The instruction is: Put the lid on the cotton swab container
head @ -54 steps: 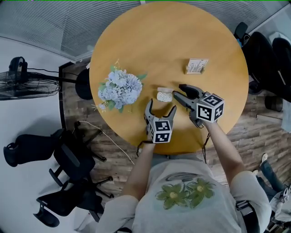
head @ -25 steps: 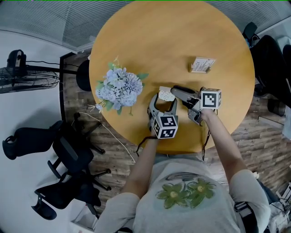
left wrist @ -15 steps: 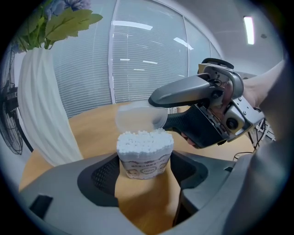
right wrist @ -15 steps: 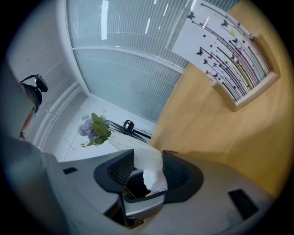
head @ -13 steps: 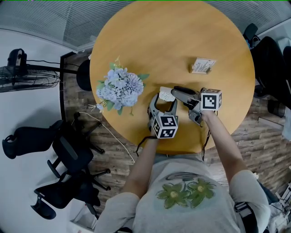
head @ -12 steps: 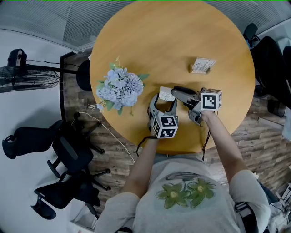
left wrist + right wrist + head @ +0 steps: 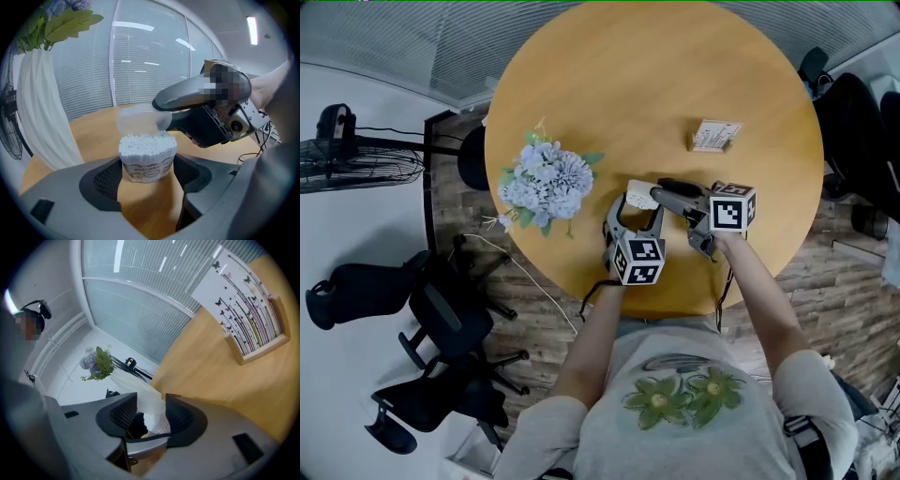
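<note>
Left gripper: closest to the person. Its 2 jaws press on the 2 sides of the cotton swab container and hold it upright.
Cotton swab container: stands on the table between those jaws. Its top is open and it is full of white swabs right up to the rim.
Lid: clear, just above the container's far edge, and tilted. It is not on yet. Its low edge is very near the swabs, but I cannot tell if it touches them.
Right gripper: to the right of the container, reaching across to it. Its jaws are set fairly wide and hold the lid.
Flowers: left of the container, well apart from it.
Picture card: past the container to the right, well apart from it.
What could go wrong: the lid is tilted, so it could catch on the tall swabs and sit crooked. A hard push at a slant could bend swabs or tip the container. Too tight a squeeze could make the smooth lid pop out of the jaws.
</note>
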A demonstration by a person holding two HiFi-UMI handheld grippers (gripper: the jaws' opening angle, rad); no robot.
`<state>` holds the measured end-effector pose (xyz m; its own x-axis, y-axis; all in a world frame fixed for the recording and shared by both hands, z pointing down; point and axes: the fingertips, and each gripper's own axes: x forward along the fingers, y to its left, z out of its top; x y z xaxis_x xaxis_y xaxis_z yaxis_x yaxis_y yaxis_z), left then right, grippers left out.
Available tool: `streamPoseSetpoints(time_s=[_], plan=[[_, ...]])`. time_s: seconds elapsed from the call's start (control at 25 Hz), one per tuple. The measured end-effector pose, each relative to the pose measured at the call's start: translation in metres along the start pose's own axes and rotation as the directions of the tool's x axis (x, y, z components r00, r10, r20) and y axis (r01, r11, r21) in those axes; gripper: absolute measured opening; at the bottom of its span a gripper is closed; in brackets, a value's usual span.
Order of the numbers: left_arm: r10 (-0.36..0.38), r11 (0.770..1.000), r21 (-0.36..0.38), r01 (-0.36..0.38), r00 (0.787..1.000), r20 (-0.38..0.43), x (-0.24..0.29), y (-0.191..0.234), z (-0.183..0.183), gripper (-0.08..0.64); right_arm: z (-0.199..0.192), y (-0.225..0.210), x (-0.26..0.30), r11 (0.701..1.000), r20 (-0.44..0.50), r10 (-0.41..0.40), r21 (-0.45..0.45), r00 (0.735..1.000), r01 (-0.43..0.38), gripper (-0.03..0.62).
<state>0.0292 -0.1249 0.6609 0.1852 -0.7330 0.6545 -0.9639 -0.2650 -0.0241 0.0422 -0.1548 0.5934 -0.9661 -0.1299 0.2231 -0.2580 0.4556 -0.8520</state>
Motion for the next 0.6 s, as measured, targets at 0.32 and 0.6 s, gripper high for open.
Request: streamPoseSetpoints(time_s=[0.32, 0.6], plan=[[0.000, 1.000, 0.006, 0.000, 1.000, 0.004, 0.0005, 0.0003, 0.0000, 0.341, -0.0020, 0.0007, -0.0003, 0.998, -0.011, -0.023, -0.055, 1.000, 0.022, 0.192], [-0.009, 1.000, 0.009, 0.009, 1.000, 0.007, -0.0001, -0.0003, -0.0013, 0.341, -0.0048, 0.0036, -0.0001, 0.992, -0.033, -0.038, -0.125, 0.999, 0.034, 0.192]])
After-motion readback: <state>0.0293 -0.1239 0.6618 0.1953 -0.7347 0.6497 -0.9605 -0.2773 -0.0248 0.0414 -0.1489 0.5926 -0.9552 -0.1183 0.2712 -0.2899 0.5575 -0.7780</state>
